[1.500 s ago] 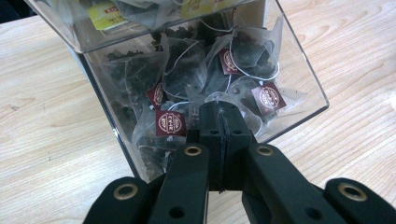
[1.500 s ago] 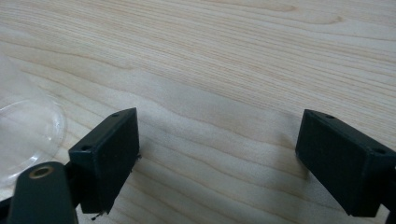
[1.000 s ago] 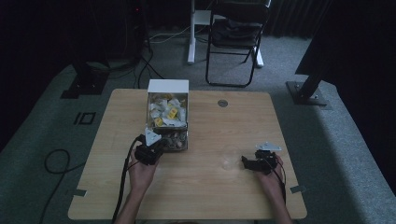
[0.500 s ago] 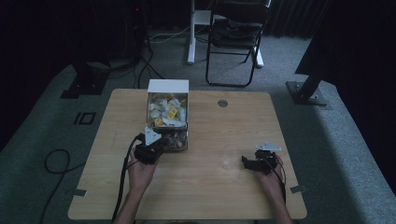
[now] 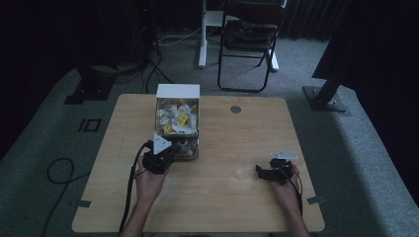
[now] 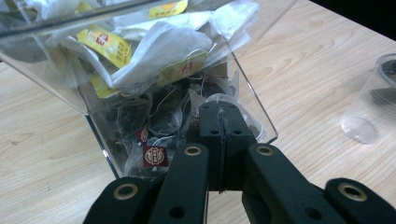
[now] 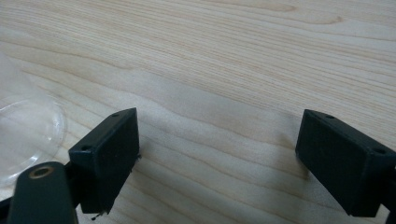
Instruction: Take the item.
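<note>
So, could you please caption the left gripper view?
Left gripper, fingers shut, inside the clear plastic box of tea bags.

a light wooden table (image 5: 217, 207) with rounded corners sits in the lower middle of the frame on grey carpet (image 5: 360, 163). behind it, at the upper centre, stands a black folding chair (image 5: 249, 34), with a white post (image 5: 203, 32) just to its left. dark stand bases rest on the carpet at the upper left (image 5: 91, 86) and at the right (image 5: 326, 96). a black cable (image 5: 59, 170) loops across the carpet at the lower left. the top and edges of the room lie in deep shadow, the light dim overall.
</note>
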A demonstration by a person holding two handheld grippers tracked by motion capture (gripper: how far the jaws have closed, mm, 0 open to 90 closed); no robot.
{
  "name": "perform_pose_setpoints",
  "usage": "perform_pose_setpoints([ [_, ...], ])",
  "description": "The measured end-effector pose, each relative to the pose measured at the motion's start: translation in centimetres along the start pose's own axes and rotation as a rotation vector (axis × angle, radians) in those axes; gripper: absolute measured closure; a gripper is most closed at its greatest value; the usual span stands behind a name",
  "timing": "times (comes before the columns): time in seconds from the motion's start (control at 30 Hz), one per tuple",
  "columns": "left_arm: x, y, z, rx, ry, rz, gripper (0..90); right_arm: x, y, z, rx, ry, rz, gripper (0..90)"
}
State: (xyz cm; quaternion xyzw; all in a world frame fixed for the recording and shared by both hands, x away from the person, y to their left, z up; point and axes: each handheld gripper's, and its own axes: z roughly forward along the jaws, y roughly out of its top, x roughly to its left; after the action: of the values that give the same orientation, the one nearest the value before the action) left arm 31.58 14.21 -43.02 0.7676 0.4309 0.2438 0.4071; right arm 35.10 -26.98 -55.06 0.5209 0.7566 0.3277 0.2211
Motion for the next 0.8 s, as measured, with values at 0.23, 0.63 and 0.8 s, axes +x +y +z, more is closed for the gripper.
perform_pose_setpoints([
  [0.23,-0.4,0.4,-0.4,-0.012,-0.016,0.009,90.0,0.0,0.0,0.0,0.0,0.0,0.0,13.2],
  [0.63,-1.1,1.0,-0.7,-0.019,-0.041,0.028,90.0,0.0,0.0,0.0,0.0,0.0,0.0,13.2],
  [0.8,-1.1,1.1,-0.7,-0.02,-0.067,0.023,90.0,0.0,0.0,0.0,0.0,0.0,0.0,13.2],
])
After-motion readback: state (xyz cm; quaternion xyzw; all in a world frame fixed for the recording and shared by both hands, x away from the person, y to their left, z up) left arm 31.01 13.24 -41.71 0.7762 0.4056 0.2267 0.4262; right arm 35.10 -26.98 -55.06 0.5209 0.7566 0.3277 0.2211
